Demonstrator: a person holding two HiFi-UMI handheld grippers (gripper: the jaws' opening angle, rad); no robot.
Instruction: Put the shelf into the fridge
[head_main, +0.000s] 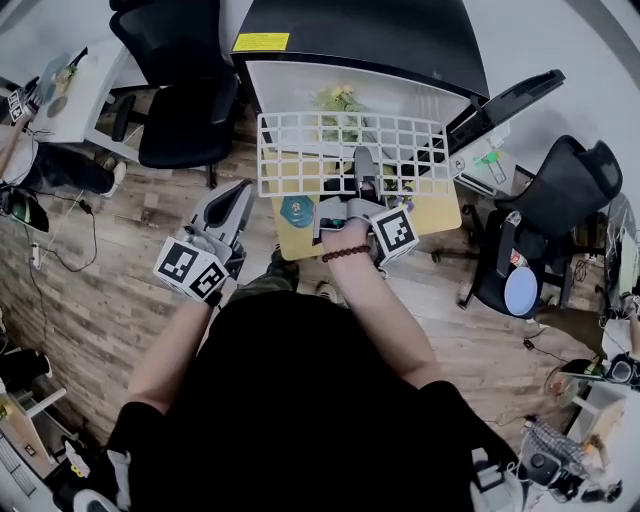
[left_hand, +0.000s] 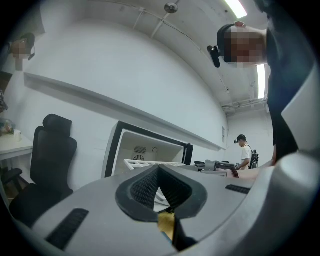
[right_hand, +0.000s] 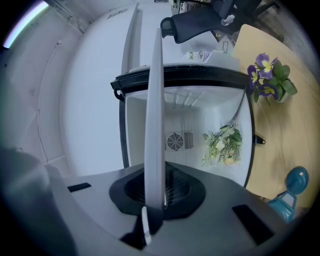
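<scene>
One shelf, not yet seated.

Head view: my right gripper (head_main: 364, 165) has the white wire shelf (head_main: 300, 150) by its near edge, approx level. It sits at the mouth of the open fridge (head_main: 300, 85), far edge over the opening. A flower bunch (head_main: 338, 100) lies inside. My left gripper (head_main: 236, 200) hangs off to the shelf's left, apart from it. By my read the pickup and approach are done; sliding in, seating and letting go are left.

Left gripper view: jaws pressed together, nothing between them. Shelf shows ahead in front of the fridge cavity, well clear of this tool.

Right gripper view: jaws pinch the shelf, seen edge-on as a white bar running from the pads straight toward the fridge interior, fan grille behind it, flowers to one side. Can't tell from here whether any rail has caught the far edge.
</scene>
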